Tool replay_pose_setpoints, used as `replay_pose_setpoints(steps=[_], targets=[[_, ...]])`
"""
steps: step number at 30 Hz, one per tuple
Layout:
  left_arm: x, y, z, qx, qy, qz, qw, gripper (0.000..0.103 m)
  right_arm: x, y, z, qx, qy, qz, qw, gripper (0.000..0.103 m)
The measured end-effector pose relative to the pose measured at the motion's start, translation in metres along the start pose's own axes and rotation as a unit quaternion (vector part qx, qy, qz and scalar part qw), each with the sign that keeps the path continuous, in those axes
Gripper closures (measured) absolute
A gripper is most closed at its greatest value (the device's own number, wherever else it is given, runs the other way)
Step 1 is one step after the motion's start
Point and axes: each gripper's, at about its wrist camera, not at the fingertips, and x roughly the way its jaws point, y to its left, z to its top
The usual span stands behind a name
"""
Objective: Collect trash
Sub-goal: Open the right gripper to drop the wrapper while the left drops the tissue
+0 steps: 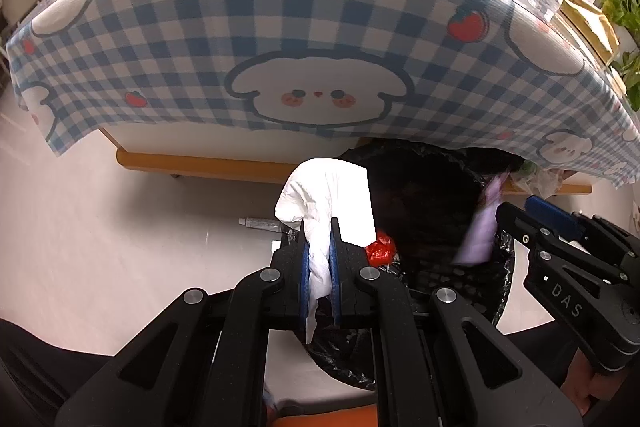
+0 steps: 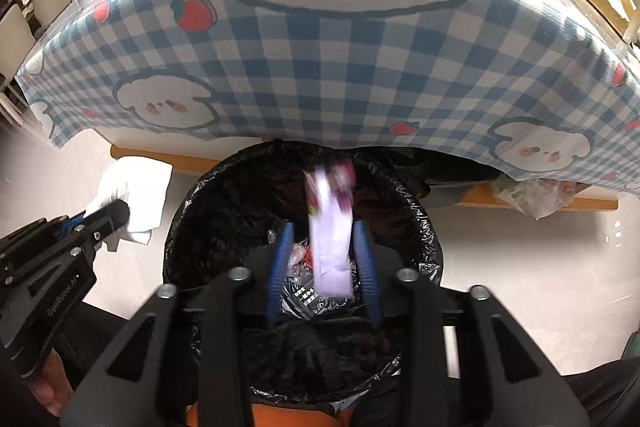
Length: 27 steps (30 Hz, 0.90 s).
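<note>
The left tongs (image 1: 320, 251) are clamped on a white tissue (image 1: 328, 195) at the near left rim of the black-lined bin (image 2: 420, 227). The right tongs (image 2: 324, 259) stand parted above the bin's middle, a blurred purple wrapper (image 2: 332, 239) loose between their pads, untouched.

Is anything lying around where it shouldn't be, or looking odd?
Yes. A small tube lies loose on the floor beside the black-lined bin, not inside it. A crumpled clear plastic bag sits under the table's edge. The purple packet between the right tongs looks blurred.
</note>
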Motion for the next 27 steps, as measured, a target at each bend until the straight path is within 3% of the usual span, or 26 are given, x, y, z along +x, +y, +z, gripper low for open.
replay_pose_setpoints(steps=[7,12,27], targets=[[0.003,-0.018,0.004,0.007,0.009,-0.005,0.9999,0.096,-0.014,-0.019,-0.002,0.008,-0.027,-0.025,0.999,0.024],[0.007,-0.039,0.004,0.019,0.016,-0.019,0.9995,0.096,-0.027,-0.043,-0.002,0.028,-0.049,-0.037,0.998,0.009],[0.025,-0.098,0.000,0.059,0.037,-0.045,0.9966,0.095,-0.031,-0.109,-0.011,0.066,-0.043,-0.068,0.995,0.008]])
